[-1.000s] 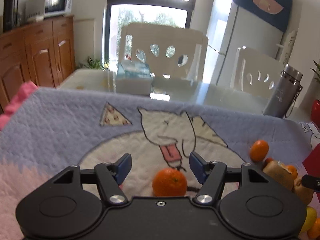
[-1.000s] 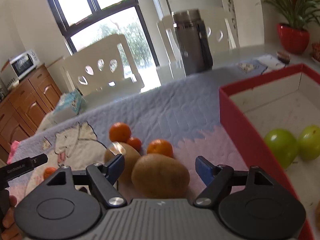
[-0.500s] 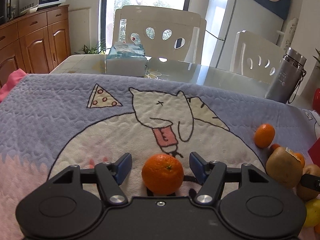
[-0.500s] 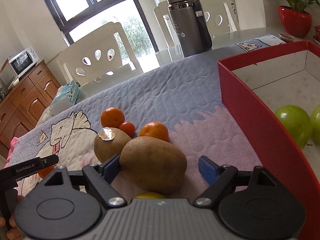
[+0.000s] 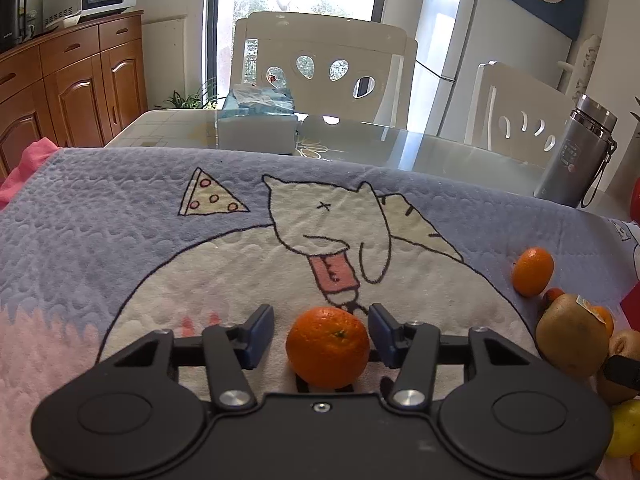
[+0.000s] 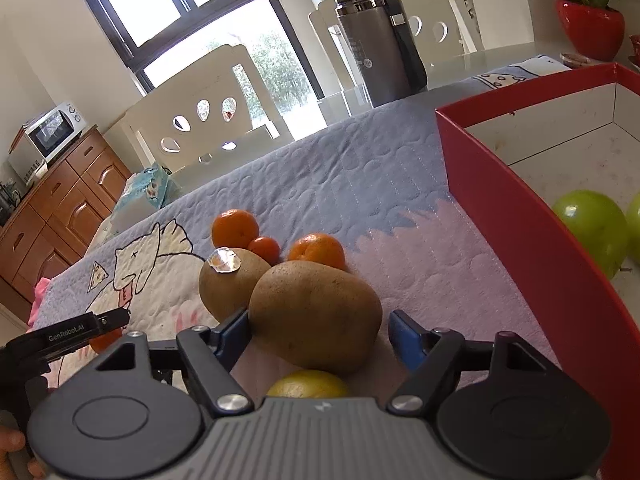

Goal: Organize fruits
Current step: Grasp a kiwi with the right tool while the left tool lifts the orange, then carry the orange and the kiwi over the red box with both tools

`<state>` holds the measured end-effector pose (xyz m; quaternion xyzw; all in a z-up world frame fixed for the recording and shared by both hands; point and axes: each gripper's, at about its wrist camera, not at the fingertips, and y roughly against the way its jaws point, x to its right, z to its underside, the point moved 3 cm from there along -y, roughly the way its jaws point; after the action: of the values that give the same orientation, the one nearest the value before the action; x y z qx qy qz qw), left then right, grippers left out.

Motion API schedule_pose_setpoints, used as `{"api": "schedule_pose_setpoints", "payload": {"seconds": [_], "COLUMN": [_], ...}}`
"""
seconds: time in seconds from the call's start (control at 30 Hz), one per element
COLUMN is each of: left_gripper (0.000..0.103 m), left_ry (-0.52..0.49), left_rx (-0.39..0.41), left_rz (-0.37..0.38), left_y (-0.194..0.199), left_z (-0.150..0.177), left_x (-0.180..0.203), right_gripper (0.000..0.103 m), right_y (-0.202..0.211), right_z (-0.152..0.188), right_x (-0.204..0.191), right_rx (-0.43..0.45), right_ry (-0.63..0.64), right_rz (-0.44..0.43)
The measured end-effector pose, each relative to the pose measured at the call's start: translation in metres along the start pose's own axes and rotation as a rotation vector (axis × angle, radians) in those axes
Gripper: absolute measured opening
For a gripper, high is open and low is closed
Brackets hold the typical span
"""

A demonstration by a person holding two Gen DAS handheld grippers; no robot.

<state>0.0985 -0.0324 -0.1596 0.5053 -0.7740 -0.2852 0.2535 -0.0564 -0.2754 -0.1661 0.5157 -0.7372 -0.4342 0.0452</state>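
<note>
- An orange [image 5: 328, 346] is seen right between the blue pads of the left gripper [image 5: 322, 334], on the white cat picture in the middle of the blanket [image 5: 100, 208].
- The left jaws have just been closing. The right pad is touching the orange (or very nearly), but a gap is still seen at the left pad, so the orange is not yet held.
- A brown fruit [image 6: 316, 316] lies between the pads of the right gripper [image 6: 320, 334], with its long side across the jaws.
- The right jaws have just been closing too. The left pad is at the fruit's skin; the right pad stands clear.
- The red box [image 6: 520, 208] is at the blanket's right edge, so the right hand is nearer to it. Two green fruits [image 6: 592, 228] are already inside.
</note>
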Motion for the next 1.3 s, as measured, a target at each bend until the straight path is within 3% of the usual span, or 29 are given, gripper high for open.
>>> {"api": "schedule_pose_setpoints", "payload": {"seconds": [0.07, 0.1, 0.3, 0.43, 0.7, 0.83, 1.03, 1.17, 1.3], "left_gripper": [0.055, 0.048, 0.047, 0.047, 0.047, 0.047, 0.047, 0.047, 0.047], "left_ry": [0.001, 0.003, 0.014, 0.051, 0.01, -0.101, -0.295, -0.38, -0.456], "left_rx": [0.002, 0.002, 0.006, 0.009, 0.066, 0.119, 0.152, 0.13, 0.084], "left_rz": [0.004, 0.012, 0.025, 0.084, 0.14, 0.17, 0.296, 0.403, 0.449], "left_y": [0.0, 0.0, 0.003, 0.007, 0.033, 0.064, 0.108, 0.109, 0.081], "left_z": [0.0, 0.0, -0.002, -0.004, -0.008, -0.016, -0.035, -0.032, -0.023], "left_x": [0.0, 0.0, 0.0, -0.004, 0.02, 0.066, 0.181, 0.263, 0.337], "right_gripper": [0.072, 0.071, 0.07, 0.07, 0.07, 0.07, 0.07, 0.07, 0.07], "right_y": [0.0, 0.0, 0.002, 0.011, 0.061, 0.107, 0.174, 0.178, 0.162], "right_z": [0.001, 0.001, 0.002, 0.001, -0.007, -0.022, -0.053, -0.061, -0.065], "right_x": [0.0, -0.001, -0.001, 0.001, 0.004, 0.024, 0.086, 0.138, 0.18], "right_rx": [0.004, 0.005, 0.019, 0.038, 0.121, 0.171, 0.298, 0.298, 0.246], "right_ry": [0.002, 0.003, 0.003, -0.02, -0.02, -0.01, -0.037, -0.09, -0.146], "right_rz": [-0.004, -0.011, -0.014, -0.037, -0.089, -0.106, -0.011, 0.075, 0.116]}}
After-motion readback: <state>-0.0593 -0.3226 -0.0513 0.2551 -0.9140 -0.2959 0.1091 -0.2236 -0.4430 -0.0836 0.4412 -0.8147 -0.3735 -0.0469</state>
